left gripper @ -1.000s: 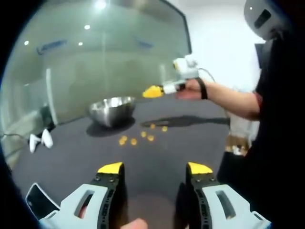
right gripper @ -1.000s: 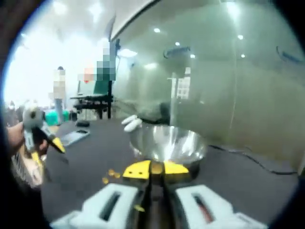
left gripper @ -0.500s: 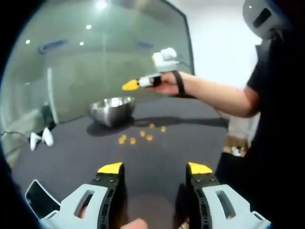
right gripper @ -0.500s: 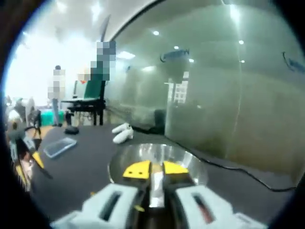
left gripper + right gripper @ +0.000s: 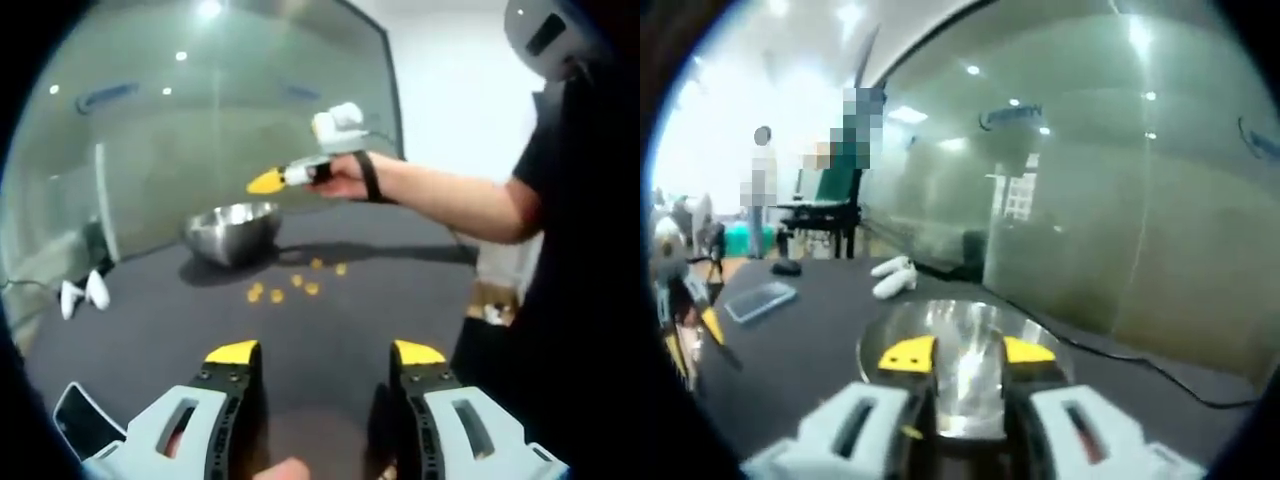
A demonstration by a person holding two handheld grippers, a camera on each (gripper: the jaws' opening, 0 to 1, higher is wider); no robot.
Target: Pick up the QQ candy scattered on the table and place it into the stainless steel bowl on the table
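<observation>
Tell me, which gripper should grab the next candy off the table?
Probably the left. The left gripper is open and low, with the scattered candies on the table straight ahead. The right gripper is open too, but up over the stainless steel bowl, farther from them.

Left gripper view: the dark table [image 5: 330, 340] lies bare between the left gripper [image 5: 325, 352], jaws standing apart, and the cluster of QQ candies [image 5: 290, 285]; approach to them from the near side is unobstructed. The stainless steel bowl [image 5: 232, 230] stands beyond the candies, its open top free of cover. The right gripper [image 5: 268, 181], held out on the person's forearm [image 5: 450, 200], hangs in the air above and just right of the bowl, crossing that overhead space. A glass wall [image 5: 200, 120] closes off the far side. Two white controllers [image 5: 82, 294] and a phone [image 5: 75, 415] occupy the left table edge.

Right gripper view: the bowl [image 5: 960, 340] sits directly beyond the parted jaws
</observation>
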